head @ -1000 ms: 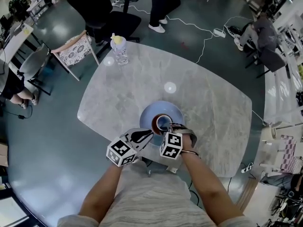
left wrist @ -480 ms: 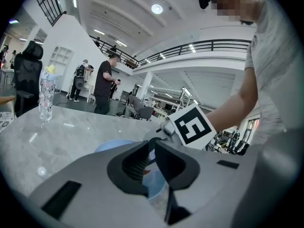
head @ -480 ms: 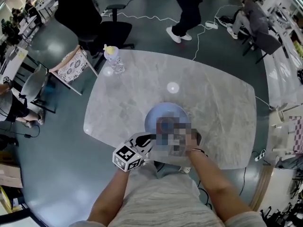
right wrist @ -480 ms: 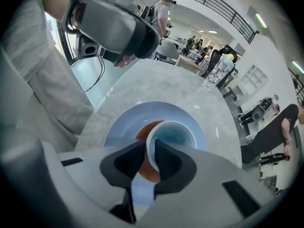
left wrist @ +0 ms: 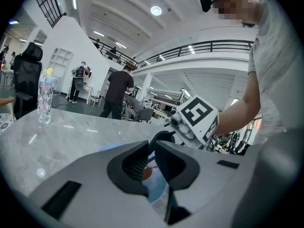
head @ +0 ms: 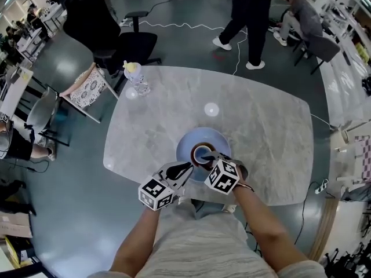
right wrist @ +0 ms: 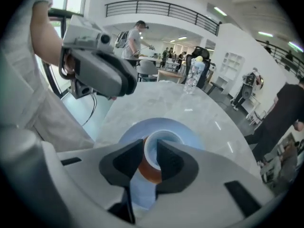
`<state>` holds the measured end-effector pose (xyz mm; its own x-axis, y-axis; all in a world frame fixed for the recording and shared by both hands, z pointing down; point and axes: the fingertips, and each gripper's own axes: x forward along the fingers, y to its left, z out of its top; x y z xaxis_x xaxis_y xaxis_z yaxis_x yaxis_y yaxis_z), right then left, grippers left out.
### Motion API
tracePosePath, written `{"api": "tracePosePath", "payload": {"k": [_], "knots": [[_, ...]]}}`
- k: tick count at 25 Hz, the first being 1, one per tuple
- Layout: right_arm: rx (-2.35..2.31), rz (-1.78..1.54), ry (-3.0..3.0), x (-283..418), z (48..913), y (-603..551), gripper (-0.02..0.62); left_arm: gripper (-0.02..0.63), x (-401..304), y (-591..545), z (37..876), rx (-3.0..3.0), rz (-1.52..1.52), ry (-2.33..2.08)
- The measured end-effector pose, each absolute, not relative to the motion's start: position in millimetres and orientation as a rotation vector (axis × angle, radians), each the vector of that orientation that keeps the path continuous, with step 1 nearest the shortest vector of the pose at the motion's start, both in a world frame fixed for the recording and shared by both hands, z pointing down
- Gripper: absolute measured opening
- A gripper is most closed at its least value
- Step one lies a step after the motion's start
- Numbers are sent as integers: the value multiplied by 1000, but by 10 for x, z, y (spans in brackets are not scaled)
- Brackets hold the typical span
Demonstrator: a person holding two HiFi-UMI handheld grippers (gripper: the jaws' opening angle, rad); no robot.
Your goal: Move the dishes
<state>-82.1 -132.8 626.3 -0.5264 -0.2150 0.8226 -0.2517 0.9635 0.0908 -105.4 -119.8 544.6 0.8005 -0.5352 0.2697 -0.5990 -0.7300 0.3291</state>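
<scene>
Brown outside and pale blue within, the small round cup [head: 201,153] stands on the pale blue round plate [head: 215,136], by the middle of the near edge of the grey marble-patterned surface [head: 266,126]. The right gripper [right wrist: 151,151] has its jaws closed on the cup's wall, one inside the rim and one outside. The left gripper [left wrist: 151,152] hangs at the plate's near-left rim, jaws drawn to a slit with nothing between them. A good lift probably goes straight up, cup level (a one-wall pinch lets it swing), and slowly enough that the plate does not drag; the left gripper could steady that rim.
</scene>
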Motion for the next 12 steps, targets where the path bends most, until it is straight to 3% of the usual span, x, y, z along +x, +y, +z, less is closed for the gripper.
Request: {"api": "tracePosePath", "payload": {"k": [12], "knots": [[579,322,-2505,-578,5590,-1276,89,54,-728,-1163,5244,2612,194,-830]]}}
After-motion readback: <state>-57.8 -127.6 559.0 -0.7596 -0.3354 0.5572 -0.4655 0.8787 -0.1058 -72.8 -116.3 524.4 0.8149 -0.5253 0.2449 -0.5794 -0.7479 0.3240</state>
